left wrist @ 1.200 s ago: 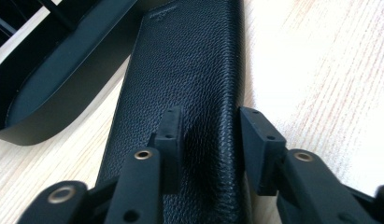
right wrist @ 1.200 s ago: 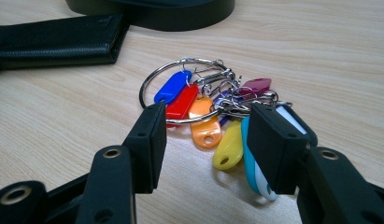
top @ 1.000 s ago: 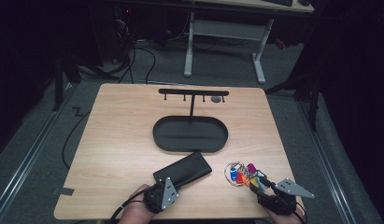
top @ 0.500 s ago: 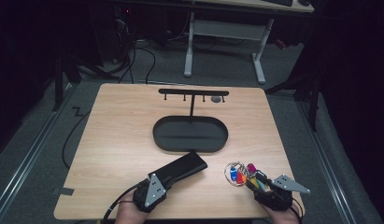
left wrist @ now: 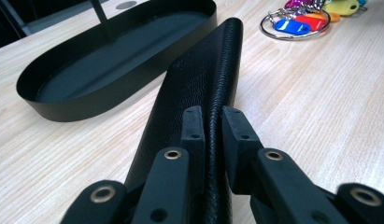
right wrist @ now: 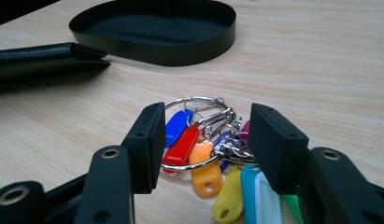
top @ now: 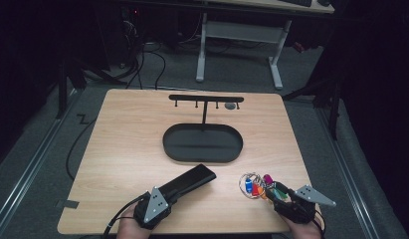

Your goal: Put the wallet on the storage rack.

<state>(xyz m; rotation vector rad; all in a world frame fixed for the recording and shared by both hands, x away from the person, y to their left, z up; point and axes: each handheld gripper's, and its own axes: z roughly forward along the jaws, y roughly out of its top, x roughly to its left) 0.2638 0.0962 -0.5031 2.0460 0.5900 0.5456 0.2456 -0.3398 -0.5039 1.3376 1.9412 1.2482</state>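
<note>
Wallet [top: 189,181], black and long with a grained leather skin, lies near the near edge of the wooden table [top: 122,144], left of middle, its far end pointing toward the black oval tray [top: 202,143]. The left gripper [left wrist: 213,126] has its 2 jaws pinched on the wallet's stitched edge at the near end; they have just been closing, and the left gripper view shows both pads pressed against the leather with only the thin edge between them. In the high view the same gripper [top: 164,196] sits over the near end of the wallet, held by a hand at the table's near edge.

To the right lies a bunch of keys [top: 259,185], a steel ring carrying coloured plastic tags in blue, red, orange, yellow, teal, green and purple. The right gripper [right wrist: 203,140] stands about half open, 1 jaw on either side of the bunch. Its pads appear apart from the tags and ring, and the keys rest flat on the wood. In the high view this gripper [top: 277,195] is at the near right corner, its tips at the near side of the bunch.

The tray sits in the middle of the table, just beyond the wallet, with a thin black post rising from its far side to a crossbar [top: 206,98] fitted with small hooks.
</note>
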